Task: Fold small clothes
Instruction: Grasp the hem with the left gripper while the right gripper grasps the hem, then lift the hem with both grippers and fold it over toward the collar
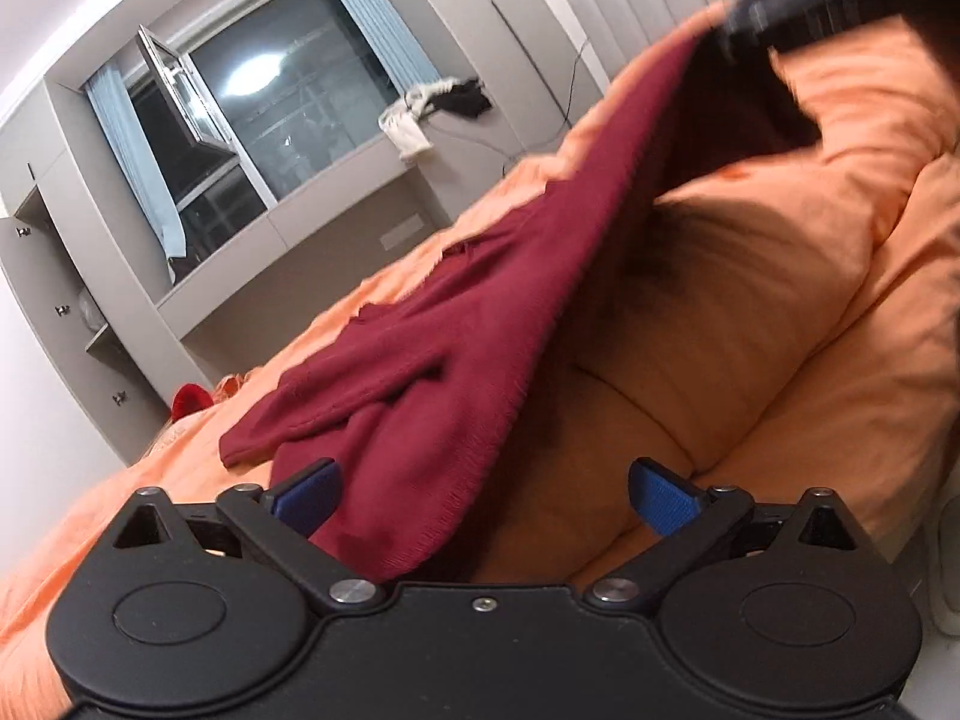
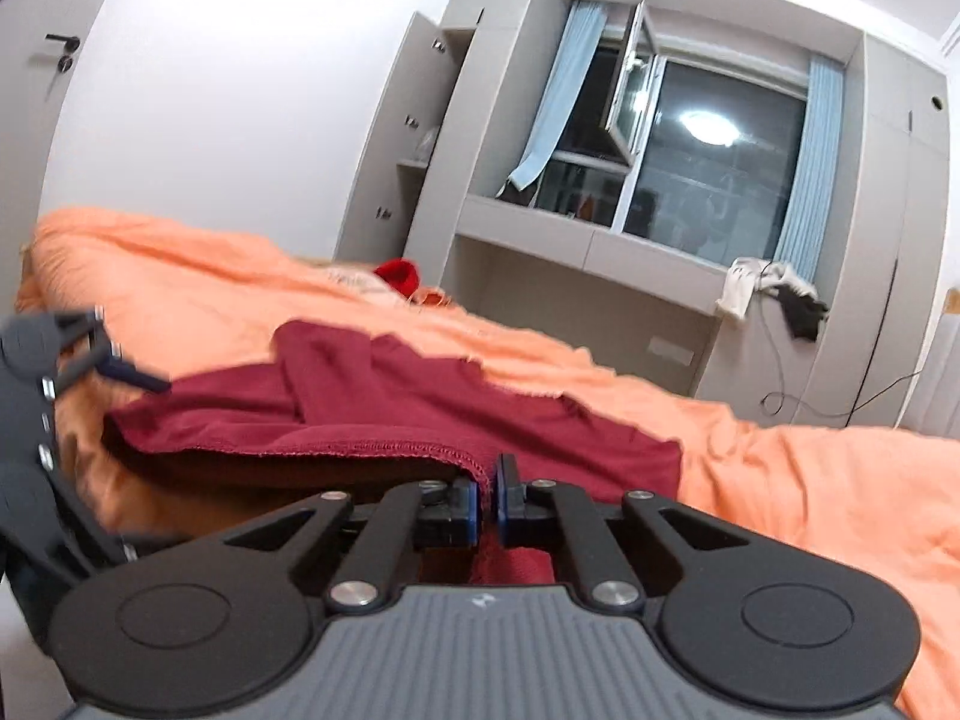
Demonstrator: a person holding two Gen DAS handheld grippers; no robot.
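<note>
A: How does the left gripper (image 1: 483,495) stand?
B: Its blue-padded fingers (image 1: 663,495) are spread wide apart, gripping nothing.
A: And the right gripper (image 2: 491,501)?
B: Its fingers (image 2: 465,507) are pressed nearly together, pinching a hem of dark red cloth (image 2: 384,420); in the left wrist view it sits raised at the upper right, blurred.

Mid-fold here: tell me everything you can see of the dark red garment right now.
The dark red garment is a soft knit with a stitched hem and one raw, frayed-looking edge. It lies partly spread, rumpled, on the orange bedding. The right gripper is shut on its hem and lifts that edge, so the cloth slopes up from the bed. The left gripper is open, with the frayed edge hanging between its fingers, ungripped. Sleeves or neckline cannot be made out.
</note>
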